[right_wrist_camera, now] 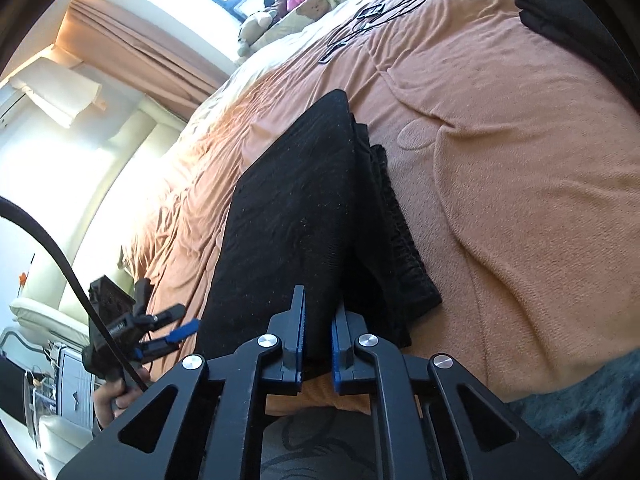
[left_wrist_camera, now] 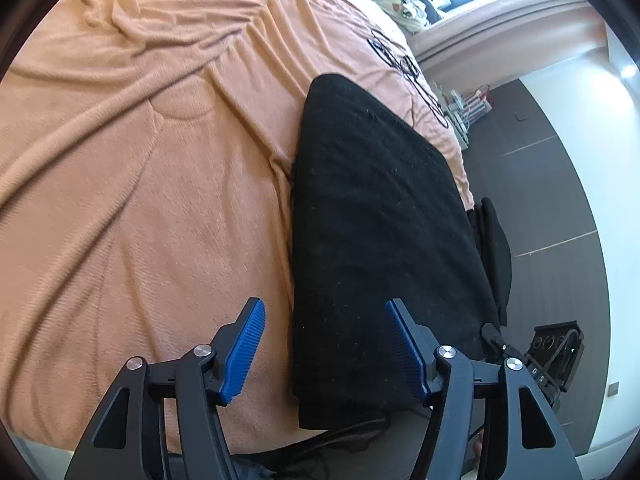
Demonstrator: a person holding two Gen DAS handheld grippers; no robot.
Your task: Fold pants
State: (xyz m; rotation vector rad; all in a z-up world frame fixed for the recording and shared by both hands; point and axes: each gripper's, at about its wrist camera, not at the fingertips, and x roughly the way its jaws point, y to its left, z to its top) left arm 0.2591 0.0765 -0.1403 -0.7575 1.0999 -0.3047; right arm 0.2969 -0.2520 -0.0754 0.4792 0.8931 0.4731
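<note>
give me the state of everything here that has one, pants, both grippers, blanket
pants: black, folded in layers, lying on the bed, near edge pinched
right gripper: shut on the pants' near edge
left gripper: open, nothing between its pads, at the pants' near corner
blanket: orange, spread over the bed, wrinkled

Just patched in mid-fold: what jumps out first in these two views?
A flat slab of black knit pants lies along the near edge of a rumpled orange blanket. The right gripper is clamped on the pants' near end, while the left gripper hangs open over their edge.
</note>
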